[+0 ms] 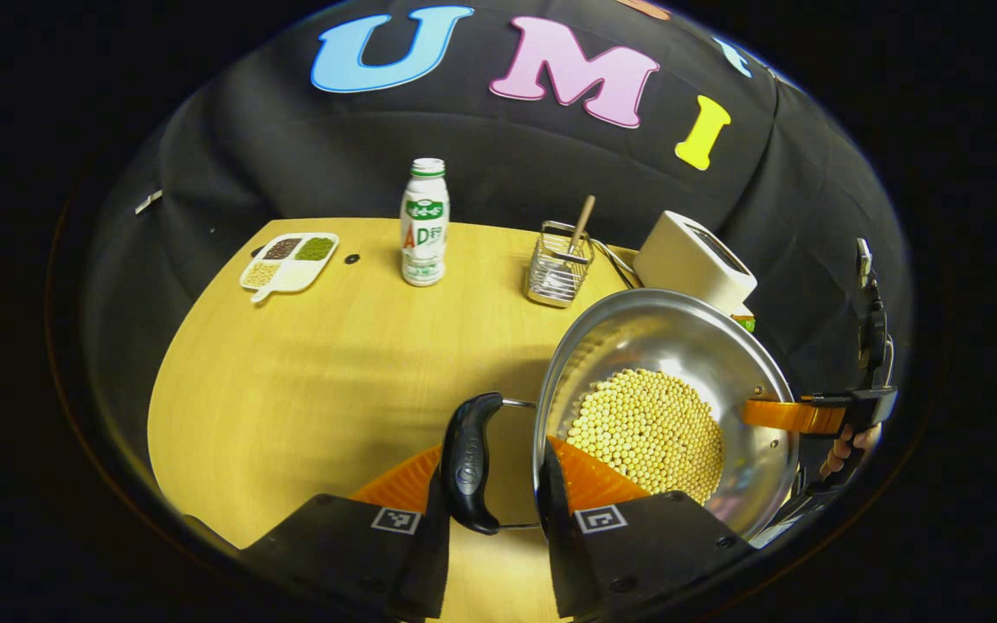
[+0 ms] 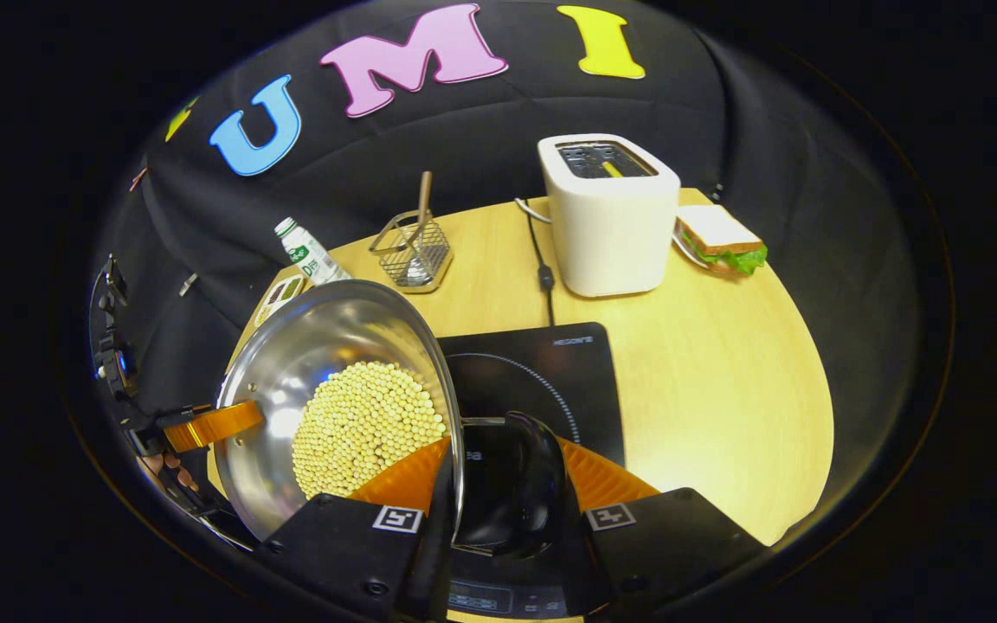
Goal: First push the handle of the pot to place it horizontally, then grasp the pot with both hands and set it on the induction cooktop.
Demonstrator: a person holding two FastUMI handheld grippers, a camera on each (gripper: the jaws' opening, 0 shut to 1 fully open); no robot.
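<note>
Evidently the pot (image 1: 663, 407) is a stiff steel bowl with a polished wall, loaded with a mound of small pale beans (image 1: 647, 433), so it will likely feel weighty and its load will roll toward whichever side dips. It appears lifted and tilted, with one side already over the near-left part of the induction cooktop (image 2: 542, 381), though how far it stands off the glass cannot be told. The sensible holds are its two dark side handles, since the bare steel looks slippery.

The left tongs (image 1: 498, 472) bracket the left handle (image 1: 471, 463) and the pot rim beside it, both fingers seemingly pressing in. The right tongs (image 2: 498, 480) do the same on the right handle (image 2: 520, 484), which sits between their fingers directly above the cooktop's front edge (the contact itself is partly hidden by the handle's bulk). In the left gripper view the other gripper reaches the far rim of the pot from the side away from the cooktop's rear neighbour, the toaster (image 2: 609, 216).

Levelling looks wise before lowering, because loose beans could spill over the low edge and steel set down hard on glass could chip it. The worktop (image 2: 723, 381) beyond the cooktop's right edge lies bare.
</note>
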